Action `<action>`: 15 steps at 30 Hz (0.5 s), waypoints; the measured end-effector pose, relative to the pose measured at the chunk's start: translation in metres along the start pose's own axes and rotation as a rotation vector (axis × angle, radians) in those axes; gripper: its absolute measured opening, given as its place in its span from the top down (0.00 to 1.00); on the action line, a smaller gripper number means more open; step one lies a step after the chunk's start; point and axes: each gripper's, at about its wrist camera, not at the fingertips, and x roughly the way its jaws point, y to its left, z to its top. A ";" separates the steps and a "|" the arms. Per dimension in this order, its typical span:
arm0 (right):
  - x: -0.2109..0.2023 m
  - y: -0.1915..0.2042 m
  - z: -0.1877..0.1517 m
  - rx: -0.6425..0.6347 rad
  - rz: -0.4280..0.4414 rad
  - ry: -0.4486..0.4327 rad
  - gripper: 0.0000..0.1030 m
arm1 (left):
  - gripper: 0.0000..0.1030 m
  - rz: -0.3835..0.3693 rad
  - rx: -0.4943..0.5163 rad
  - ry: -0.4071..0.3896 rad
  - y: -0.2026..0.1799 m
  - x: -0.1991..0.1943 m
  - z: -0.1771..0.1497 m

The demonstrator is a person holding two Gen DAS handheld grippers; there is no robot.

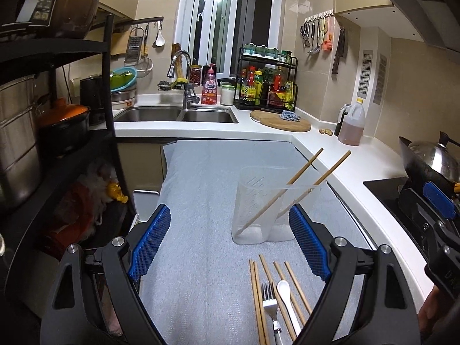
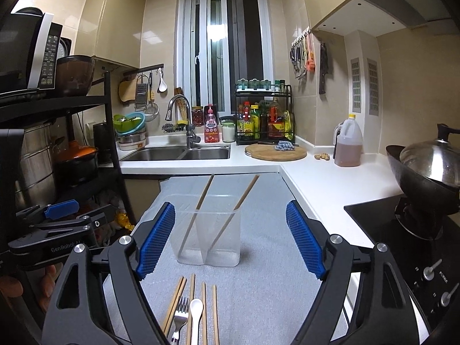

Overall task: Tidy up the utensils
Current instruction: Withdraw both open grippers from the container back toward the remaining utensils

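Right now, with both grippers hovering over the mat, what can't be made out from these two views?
- Fork and white spoon: handles cut off by the bottom edge in both views.
- Loose chopsticks: full count unclear, since they overlap and run off frame.
- Clear holder: the left wrist view hides its right side behind the left gripper's finger.

fork (image 2: 178, 320) and spoon (image 2: 195, 323) handles cropped

Both wrist views look forward, slightly downward, from close above the mat (image 1: 201, 201), sharing the holder (image 2: 208, 234).
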 end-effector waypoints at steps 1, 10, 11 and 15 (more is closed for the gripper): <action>-0.003 0.000 -0.004 0.003 0.001 0.001 0.23 | 0.20 0.008 0.006 0.003 -0.001 -0.003 -0.002; -0.033 -0.010 -0.032 0.028 0.014 0.011 0.23 | 0.20 0.051 0.055 0.023 -0.011 -0.032 -0.019; -0.038 -0.012 -0.035 0.032 0.014 0.010 0.23 | 0.20 0.054 0.058 0.023 -0.013 -0.037 -0.023; -0.049 -0.021 -0.051 0.053 0.016 0.020 0.23 | 0.20 0.055 0.071 0.035 -0.018 -0.049 -0.040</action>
